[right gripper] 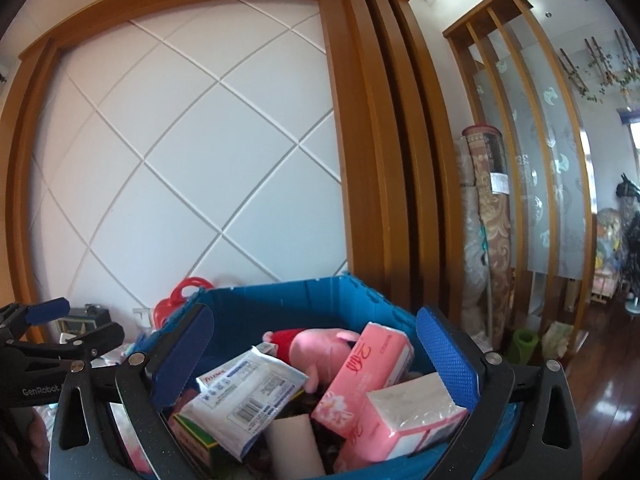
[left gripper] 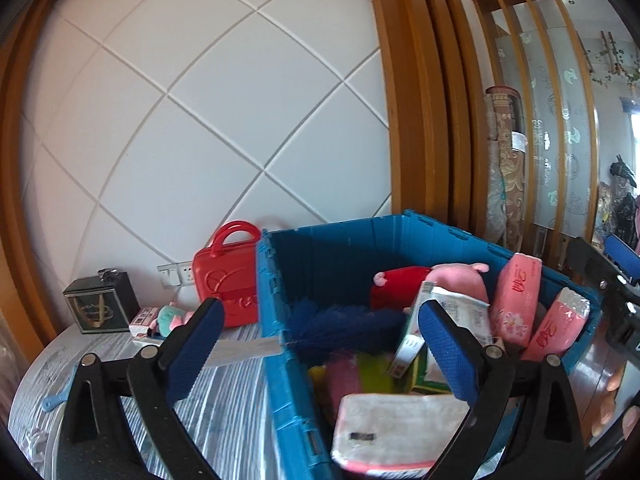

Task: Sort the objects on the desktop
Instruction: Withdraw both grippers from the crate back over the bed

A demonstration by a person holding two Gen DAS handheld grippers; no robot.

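A blue plastic crate [left gripper: 276, 344] stands on the table and holds several items: pink tissue packs [left gripper: 516, 300], a pink and red plush toy [left gripper: 452, 276], a blue feather duster [left gripper: 336, 320] and a white tissue pack [left gripper: 396, 432]. My left gripper [left gripper: 320, 344] is open and empty, straddling the crate's left wall. My right gripper [right gripper: 320, 364] is open and empty above the crate [right gripper: 320, 304], over a white wipes pack [right gripper: 248, 396] and pink tissue packs [right gripper: 368, 364]. The left gripper also shows in the right wrist view [right gripper: 52, 328].
A red toy case [left gripper: 228, 276], a black box [left gripper: 100, 304] and a small plush toy [left gripper: 172, 316] stand at the table's back by the white wall. A blue spoon [left gripper: 54, 402] lies at the left. Rolled carpets [right gripper: 488, 208] lean at the right.
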